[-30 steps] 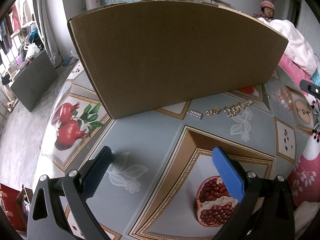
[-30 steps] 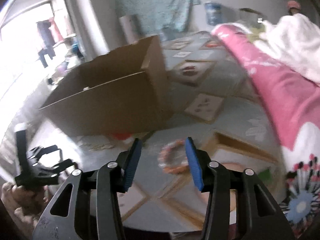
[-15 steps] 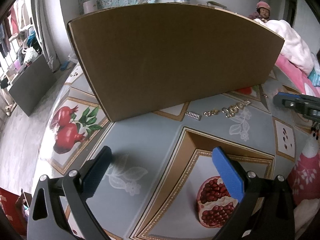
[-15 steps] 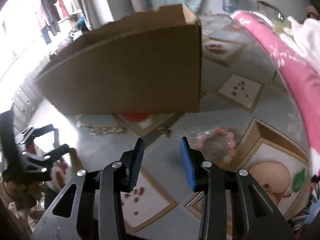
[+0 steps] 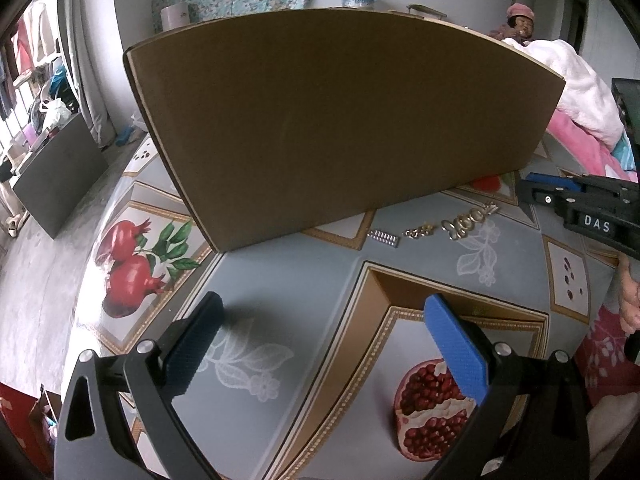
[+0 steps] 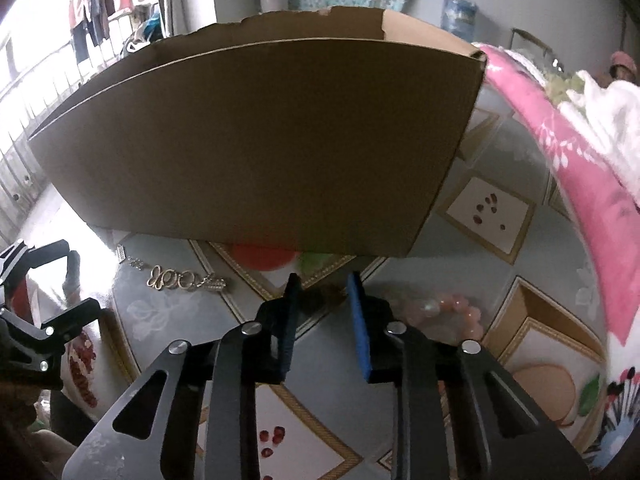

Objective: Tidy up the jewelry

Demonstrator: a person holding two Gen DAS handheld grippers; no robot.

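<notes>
On the patterned table, in front of the cardboard box, lie a silver bar piece, a small gold chain bit and a gold looped piece. My left gripper hangs open over bare table, well short of them. My right gripper is low by the box's front edge with its jaws closing. A small dark blurred thing lies between them; the pads stand apart from it. A pink bead bracelet lies just right of its fingers. The gold looped piece is to its left.
The box is open-topped and fills the far side of the table. A pink blanket borders the table on the right. A person sits far back right. The right gripper reaches in from the right edge of the left wrist view.
My right gripper has swung left and down towards the box's front, its jaws narrowing; the bracelet now lies to its right. It has come into the left wrist view. My left gripper has kept still.
</notes>
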